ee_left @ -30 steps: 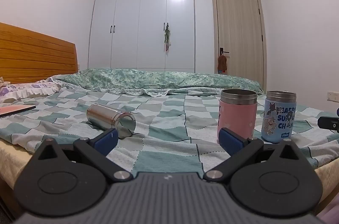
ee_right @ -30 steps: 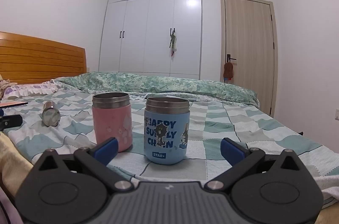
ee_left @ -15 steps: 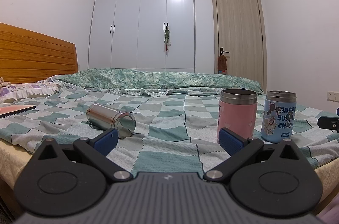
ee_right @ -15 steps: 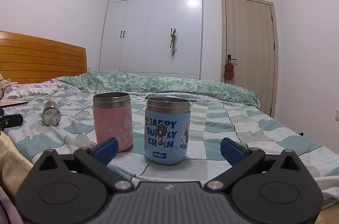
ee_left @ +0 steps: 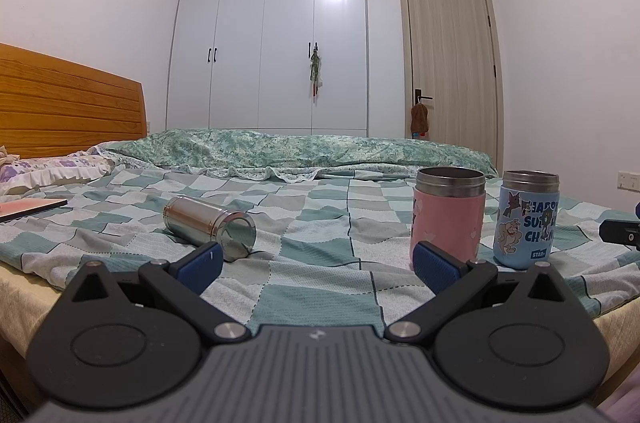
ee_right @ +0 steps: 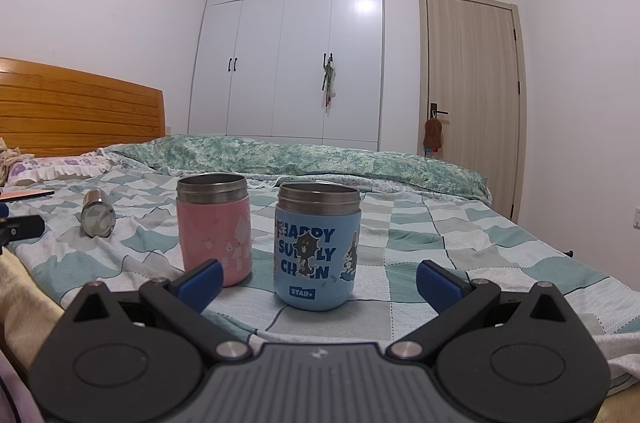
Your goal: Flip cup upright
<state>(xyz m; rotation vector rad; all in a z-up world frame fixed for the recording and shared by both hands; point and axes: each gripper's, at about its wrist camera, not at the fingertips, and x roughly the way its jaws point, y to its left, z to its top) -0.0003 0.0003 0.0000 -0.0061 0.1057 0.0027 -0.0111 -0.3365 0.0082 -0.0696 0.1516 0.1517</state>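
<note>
A steel cup [ee_left: 210,226] lies on its side on the checked bedspread [ee_left: 320,247], its end facing me; it also shows far left in the right wrist view [ee_right: 97,213]. A pink cup [ee_left: 448,219] and a blue cartoon cup [ee_left: 526,225] stand upright to its right; both also show in the right wrist view, pink cup [ee_right: 214,227] and blue cup [ee_right: 317,249]. My left gripper [ee_left: 316,269] is open and empty, short of the steel cup. My right gripper [ee_right: 318,281] is open and empty, just before the blue cup.
A rolled green duvet [ee_left: 296,151] lies across the far side of the bed. A wooden headboard [ee_left: 68,107] and pillow [ee_left: 52,171] are at left, with a flat reddish book [ee_left: 28,209]. White wardrobe [ee_left: 272,39] and door [ee_left: 450,63] stand behind.
</note>
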